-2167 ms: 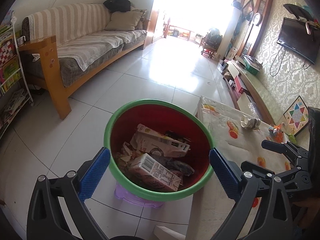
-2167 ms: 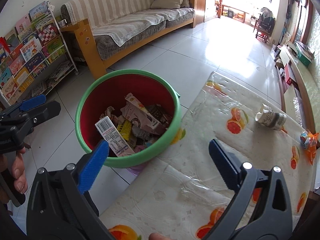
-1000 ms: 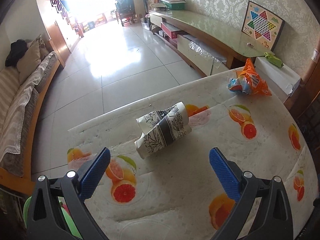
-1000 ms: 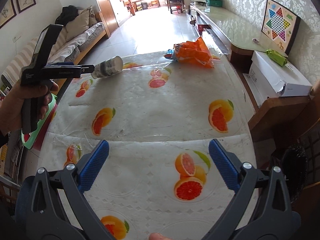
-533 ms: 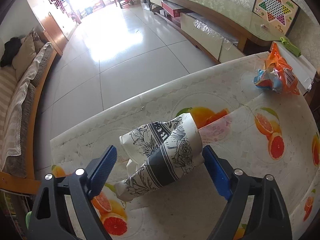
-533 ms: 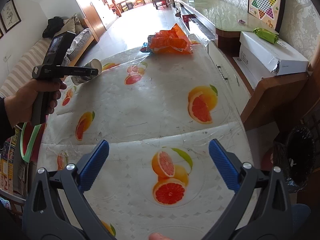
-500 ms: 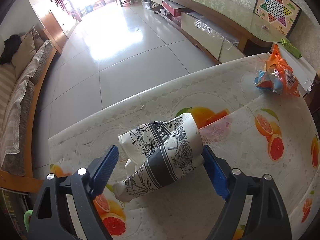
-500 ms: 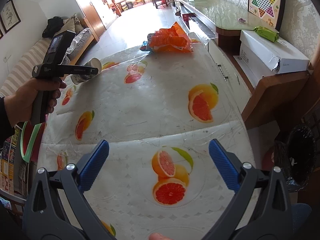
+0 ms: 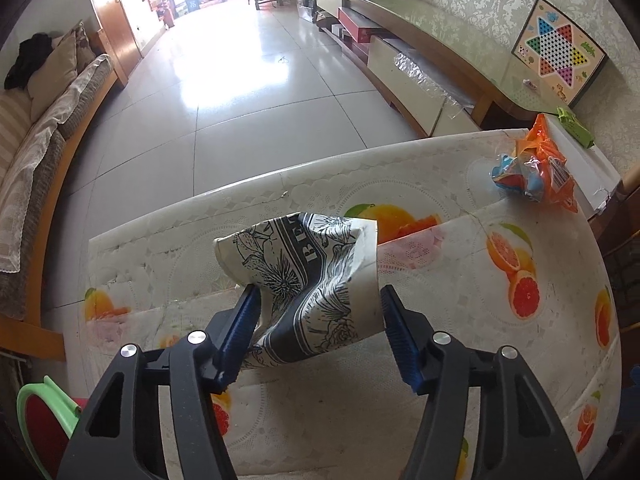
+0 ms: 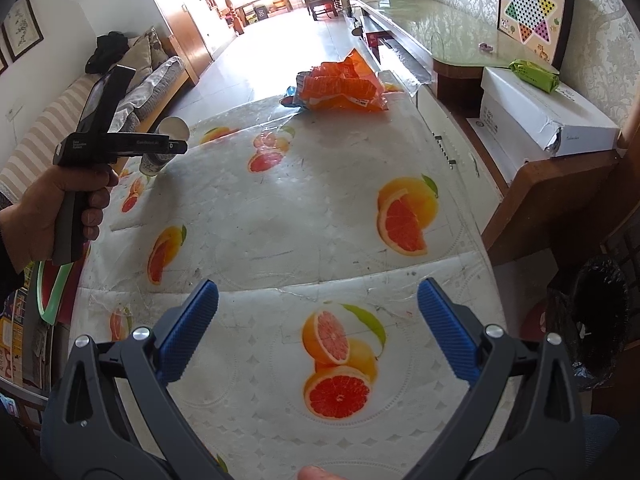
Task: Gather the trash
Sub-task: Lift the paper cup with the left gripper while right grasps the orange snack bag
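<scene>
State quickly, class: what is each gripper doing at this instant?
Left gripper: shut on the crumpled paper cup.
Right gripper: open, holding nothing, above the tablecloth.

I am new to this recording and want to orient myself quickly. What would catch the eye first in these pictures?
First, the crumpled paper cup with a black flower print, squeezed between the blue pads of the left gripper above the table's near-left part. Next, the bright orange snack bag lying at the far end of the fruit-print tablecloth. The right gripper hangs open over the near end, holding nothing.
</scene>
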